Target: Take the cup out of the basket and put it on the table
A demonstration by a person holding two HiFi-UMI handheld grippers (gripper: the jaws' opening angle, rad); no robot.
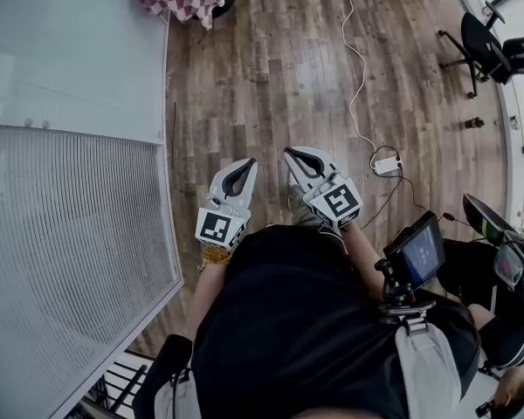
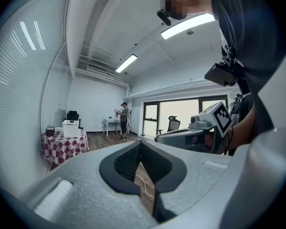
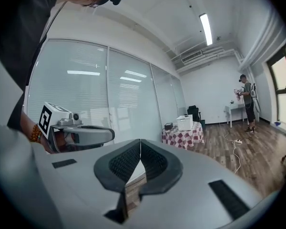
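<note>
Left gripper (image 1: pixel 243 168): jaws together, holding nothing. Right gripper (image 1: pixel 294 157): the same. Basket (image 3: pixel 184 122) on checked table (image 3: pixel 180 136) (far ahead of the jaws).

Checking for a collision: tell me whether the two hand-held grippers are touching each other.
Apart. The head view shows bare wooden floor between the left hand-held gripper and the right hand-held gripper.

Wood floor (image 1: pixel 271 77), white cable (image 1: pixel 364 61), office chair (image 1: pixel 482 42), glass partition (image 1: pixel 70 51)
</note>
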